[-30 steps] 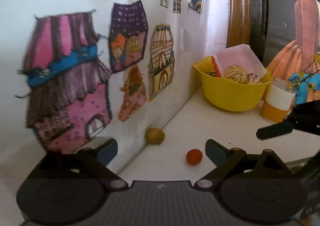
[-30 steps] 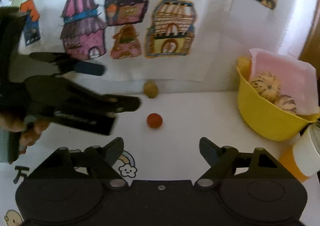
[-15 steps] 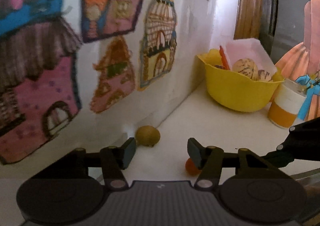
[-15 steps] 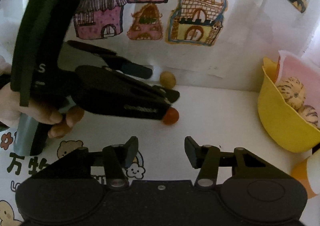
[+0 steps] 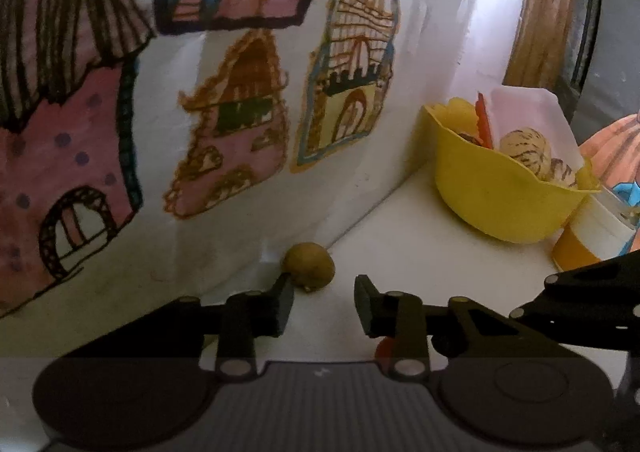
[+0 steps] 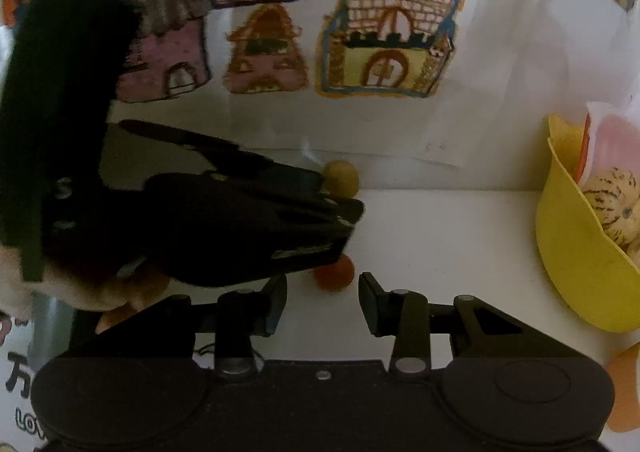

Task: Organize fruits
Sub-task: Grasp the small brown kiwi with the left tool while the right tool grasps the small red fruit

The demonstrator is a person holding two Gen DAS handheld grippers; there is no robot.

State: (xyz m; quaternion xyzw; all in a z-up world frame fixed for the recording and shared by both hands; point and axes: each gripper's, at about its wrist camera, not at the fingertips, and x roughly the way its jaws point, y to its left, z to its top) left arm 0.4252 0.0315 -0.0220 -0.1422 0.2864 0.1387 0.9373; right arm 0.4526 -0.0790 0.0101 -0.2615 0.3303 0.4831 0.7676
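Fruits first: brown-green fruit [image 5: 310, 266] sits at the foot of the wall, centre of the left wrist frame, just ahead of the left gripper [image 5: 323, 306]. Left gripper jaws are apart, nothing between them; left fingertip [image 5: 282, 302] is just beside or touching the fruit, can't tell which. Small orange-red fruit [image 5: 383, 348] peeks out low centre, mostly hidden under the right finger linkage.

Right wrist frame: right gripper [image 6: 323, 302] is spread, empty, low centre. Orange-red fruit [image 6: 335, 272] lies on the white tabletop [image 6: 448, 236] just ahead of the gap, not between the pads. Left gripper [image 6: 340, 207] reaches in from the left of frame, a hand [image 6: 120, 298] holding it at lower left; its tips sit by the brown-green fruit [image 6: 342, 177] against the wall.

Yellow bowl [image 5: 492, 187] stands at right of the left wrist frame, well apart from both loose fruits, holding striped pale fruits [image 5: 526, 155], a red-orange strip and a pink-white tray. Orange-and-white cup [image 5: 588, 240] is just beside the bowl. Right gripper [image 5: 580, 308] enters at the lower right edge there. House drawings [image 6: 388, 31] cover the wall behind. Cartoon stickers with lettering show at lower left of the right wrist frame.
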